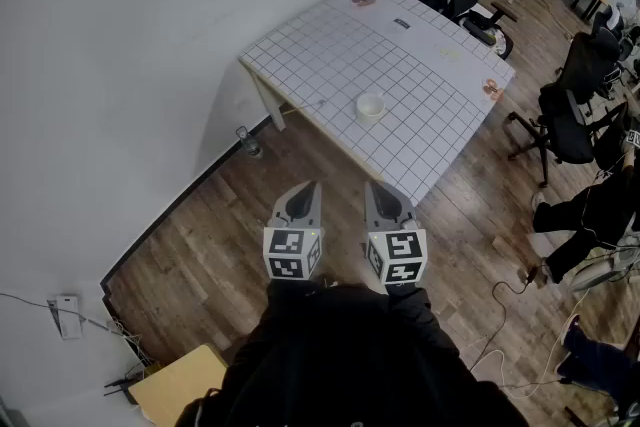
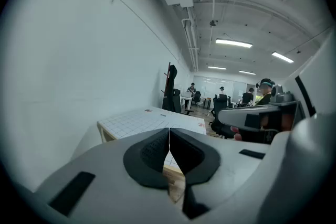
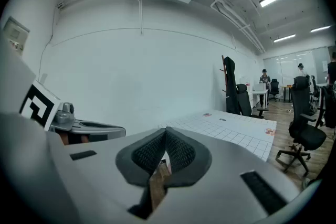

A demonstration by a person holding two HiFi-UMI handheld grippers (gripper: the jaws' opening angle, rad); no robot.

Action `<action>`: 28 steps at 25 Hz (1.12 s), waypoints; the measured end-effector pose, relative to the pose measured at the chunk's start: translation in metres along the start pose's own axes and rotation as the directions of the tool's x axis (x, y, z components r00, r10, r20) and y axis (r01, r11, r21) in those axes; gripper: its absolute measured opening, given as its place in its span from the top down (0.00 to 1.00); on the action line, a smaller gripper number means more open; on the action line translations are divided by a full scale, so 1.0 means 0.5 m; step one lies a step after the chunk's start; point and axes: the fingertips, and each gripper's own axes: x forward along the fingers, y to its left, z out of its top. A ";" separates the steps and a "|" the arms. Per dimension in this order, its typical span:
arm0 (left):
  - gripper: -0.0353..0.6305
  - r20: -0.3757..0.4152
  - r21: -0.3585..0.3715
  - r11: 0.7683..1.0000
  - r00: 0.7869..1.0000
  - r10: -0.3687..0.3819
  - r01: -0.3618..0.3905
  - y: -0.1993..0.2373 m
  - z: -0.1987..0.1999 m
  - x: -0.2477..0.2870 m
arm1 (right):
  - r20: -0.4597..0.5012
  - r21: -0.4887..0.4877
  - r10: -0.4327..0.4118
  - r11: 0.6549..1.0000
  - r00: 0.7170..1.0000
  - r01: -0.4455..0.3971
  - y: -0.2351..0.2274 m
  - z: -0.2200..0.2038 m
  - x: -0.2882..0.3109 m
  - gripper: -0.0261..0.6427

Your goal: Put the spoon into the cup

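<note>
A small white cup stands upright near the middle of a white gridded table. I cannot make out a spoon in any view. Both grippers hang over the wooden floor short of the table's near edge, side by side and pointing toward it. My left gripper is shut with nothing between its pads. My right gripper is also shut and empty. The tabletop shows beyond the left jaws and the tabletop beyond the right jaws. The cup is hidden in both gripper views.
A white wall runs along the left. Black office chairs and cables crowd the floor at right. A small dark item lies at the table's far side. A cardboard box sits at the lower left. People sit at desks far back.
</note>
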 end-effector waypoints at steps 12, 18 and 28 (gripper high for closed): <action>0.89 -0.018 -0.041 0.999 1.000 -0.014 0.013 0.048 -0.027 0.016 | -0.002 0.021 0.009 1.000 1.000 -0.009 0.026 -0.019 0.038 0.93; 0.89 -0.029 -0.067 0.998 0.999 -0.023 0.021 0.084 -0.044 0.022 | -0.024 0.040 -0.003 0.999 1.000 0.004 0.044 -0.038 0.063 0.93; 0.89 -0.092 -0.104 0.995 0.996 -0.019 0.010 0.143 -0.105 0.049 | -0.102 0.065 -0.047 0.996 0.994 0.054 0.037 -0.107 0.112 0.93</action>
